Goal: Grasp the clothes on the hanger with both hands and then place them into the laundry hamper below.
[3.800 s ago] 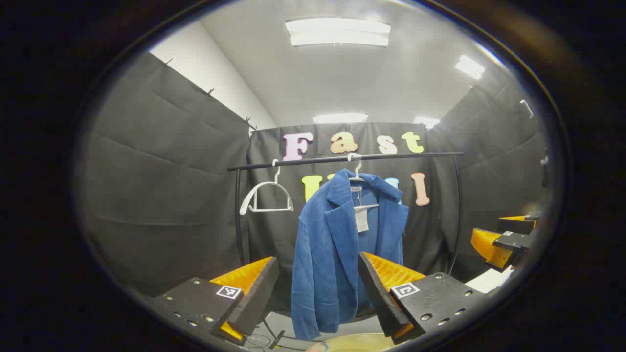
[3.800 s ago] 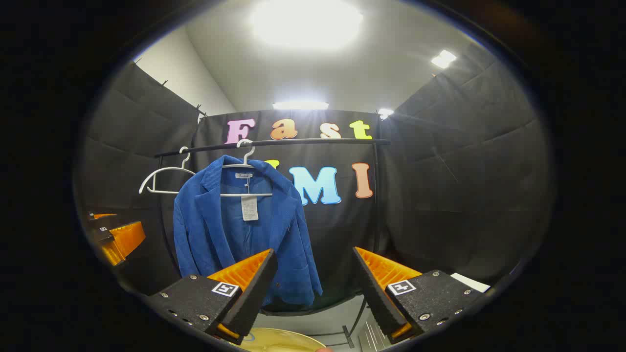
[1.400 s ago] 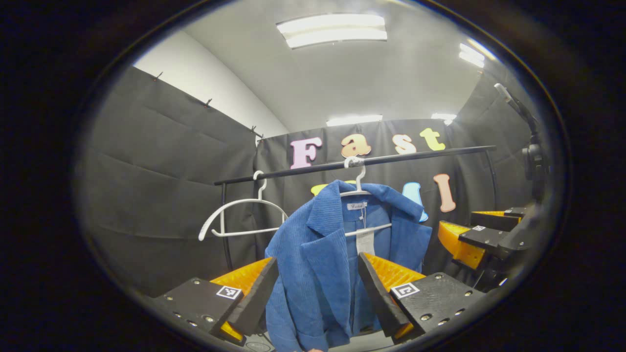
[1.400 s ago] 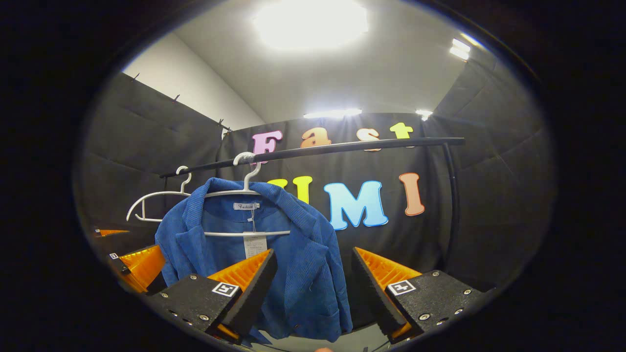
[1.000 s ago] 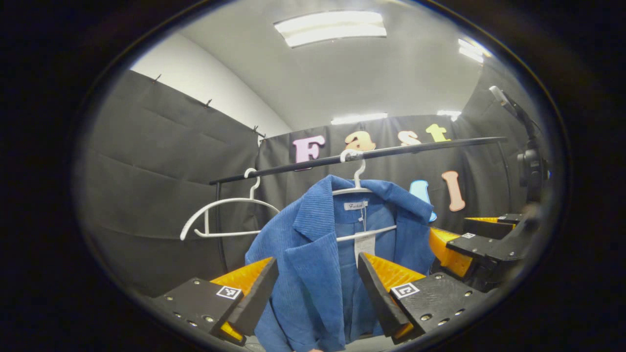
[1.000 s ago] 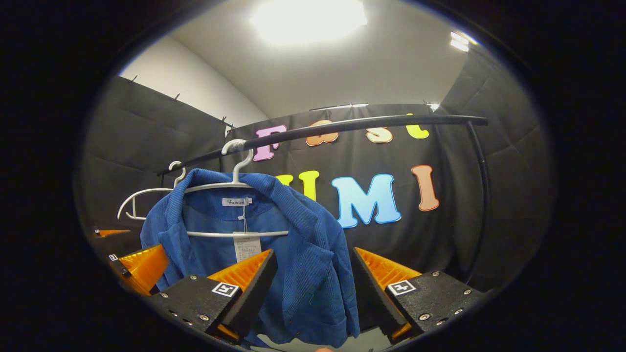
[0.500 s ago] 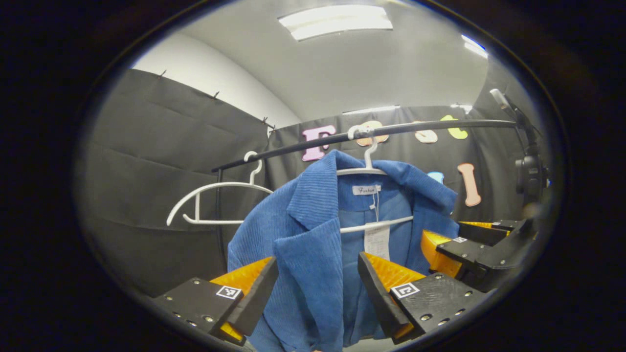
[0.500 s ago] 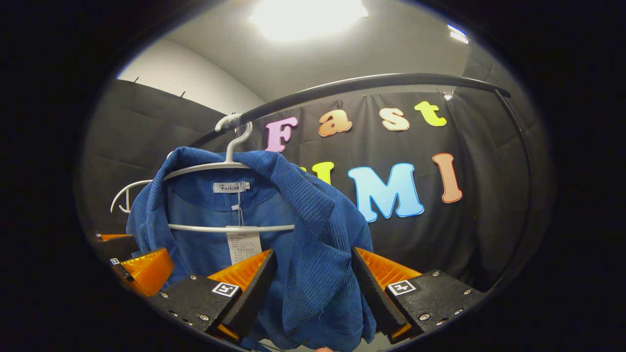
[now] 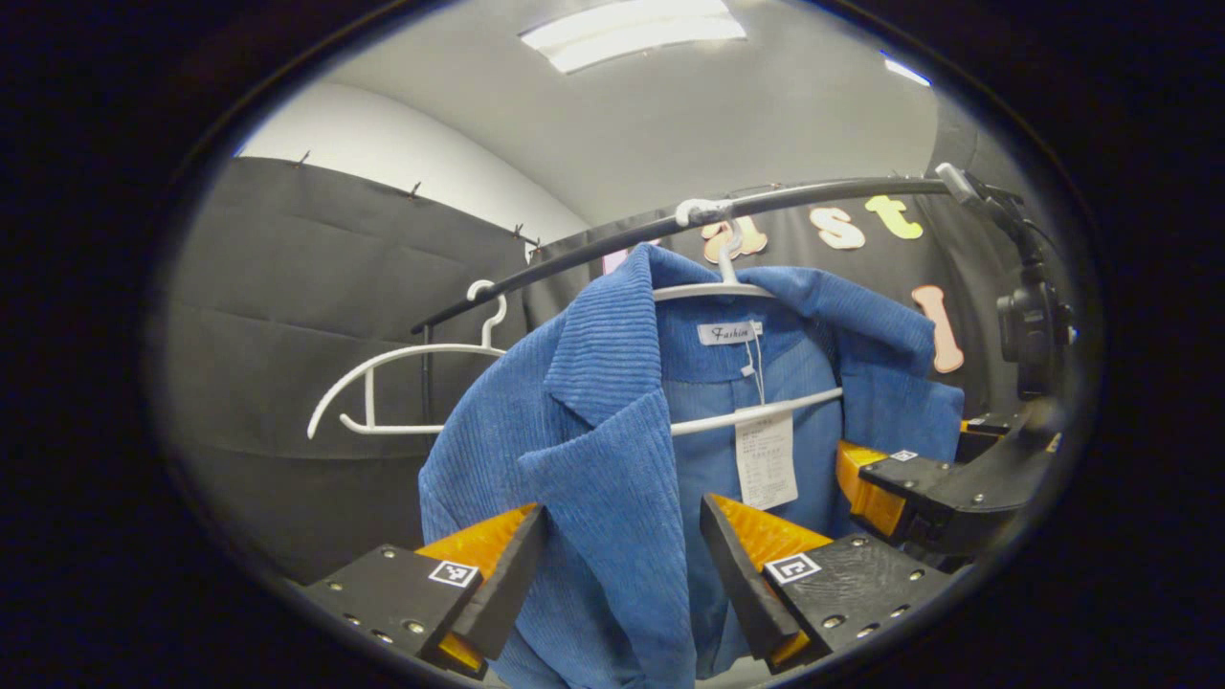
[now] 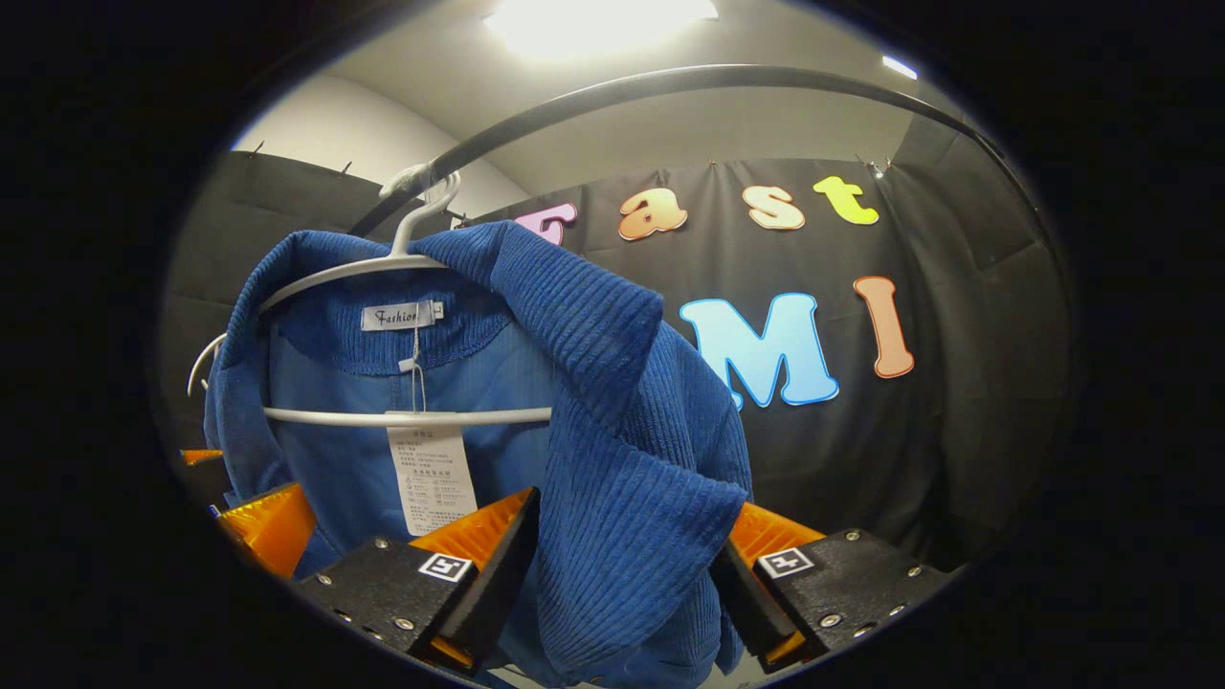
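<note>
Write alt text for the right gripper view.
A blue corduroy jacket hangs on a white hanger from a black rail, its front panel lying between the open right gripper fingers. The left gripper shows at lower left.

A black clothes rail (image 9: 593, 251) runs across the booth near the ceiling, curving overhead in the right gripper view (image 10: 670, 81). Toward its left end hangs a bare white hanger (image 9: 402, 368), hooked over the rail and carrying nothing. Behind it all, black cloth (image 9: 316, 287) drapes the booth's walls, pinned along its top edge to a white wall (image 9: 402, 163). The ceiling is pale, with a long light panel (image 9: 632, 21) glowing above; another bright light (image 10: 598, 19) glares from the ceiling. At the right end of the rail, a dark camera on a stand (image 9: 1029, 306) is fixed.
</note>
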